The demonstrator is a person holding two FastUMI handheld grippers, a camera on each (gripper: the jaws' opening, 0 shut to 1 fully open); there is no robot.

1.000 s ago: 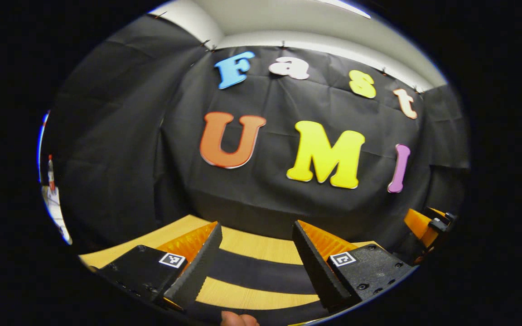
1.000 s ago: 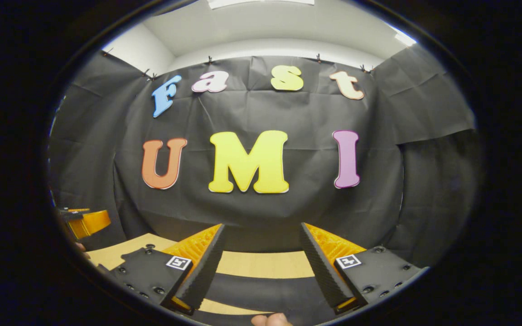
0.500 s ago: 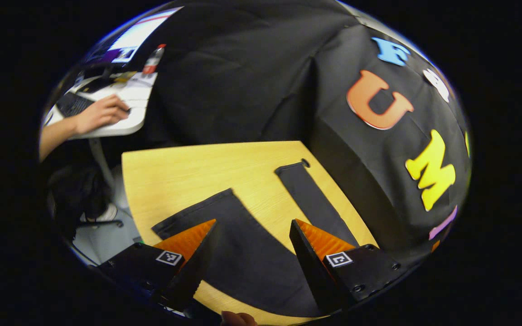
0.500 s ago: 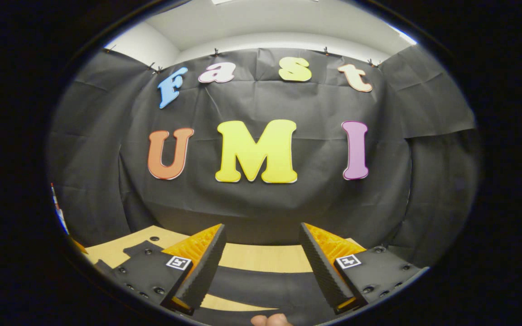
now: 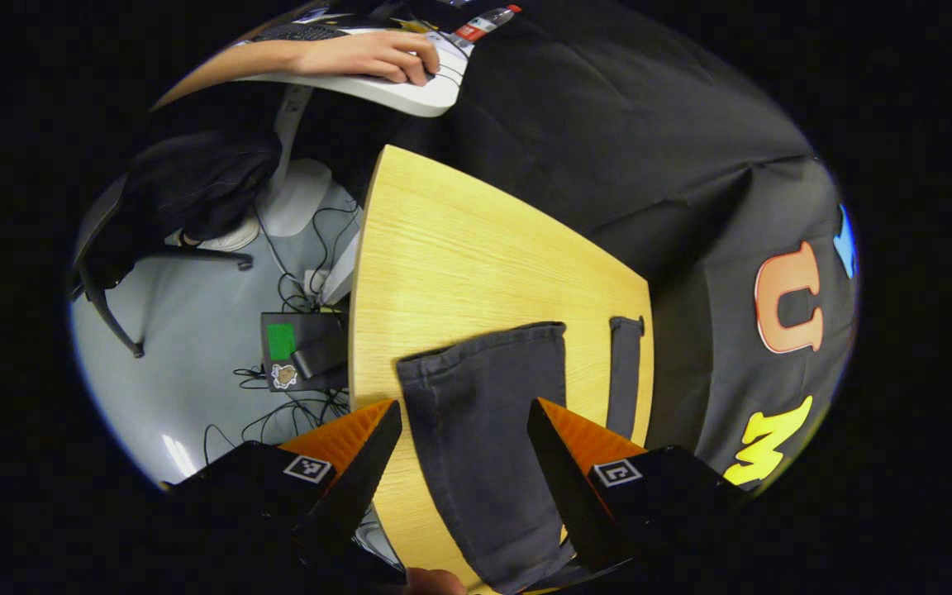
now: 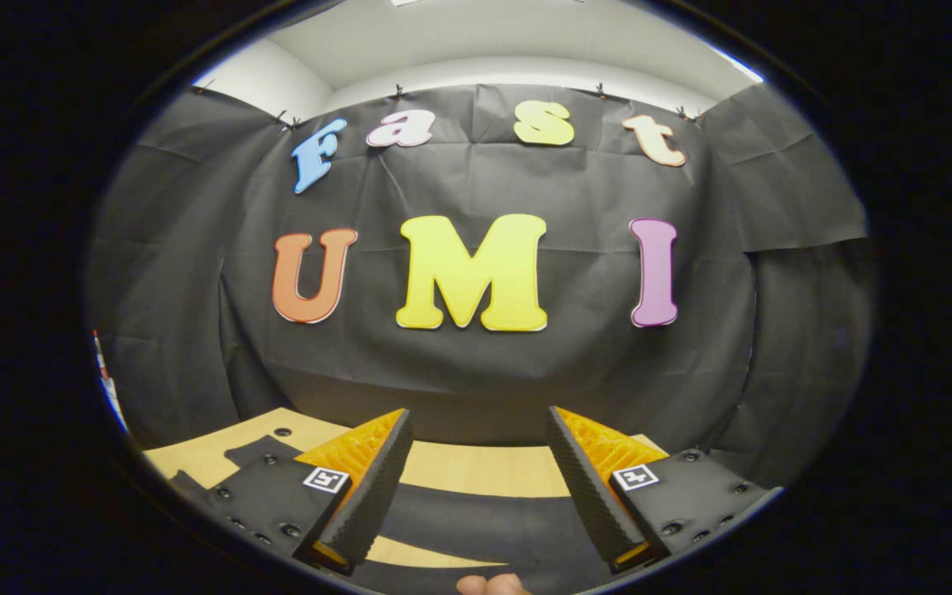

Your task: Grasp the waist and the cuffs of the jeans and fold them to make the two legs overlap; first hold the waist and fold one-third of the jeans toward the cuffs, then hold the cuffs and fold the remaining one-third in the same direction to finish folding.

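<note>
We hung our left gripper (image 5: 464, 463) and right gripper (image 6: 476, 479), both spread wide, over the jeans (image 5: 484, 430) flat on the table (image 5: 459, 256); best we pinched waist and cuff squarely.

jeans (image 5: 484, 430) flat on table (image 5: 459, 248), two legs side by side with bare table between, cuffs toward table's far end. Booth wall (image 5: 691, 190) along table's right edge, floor (image 5: 195, 330) off left edge. Left gripper (image 5: 464, 446) above nearer leg.
</note>
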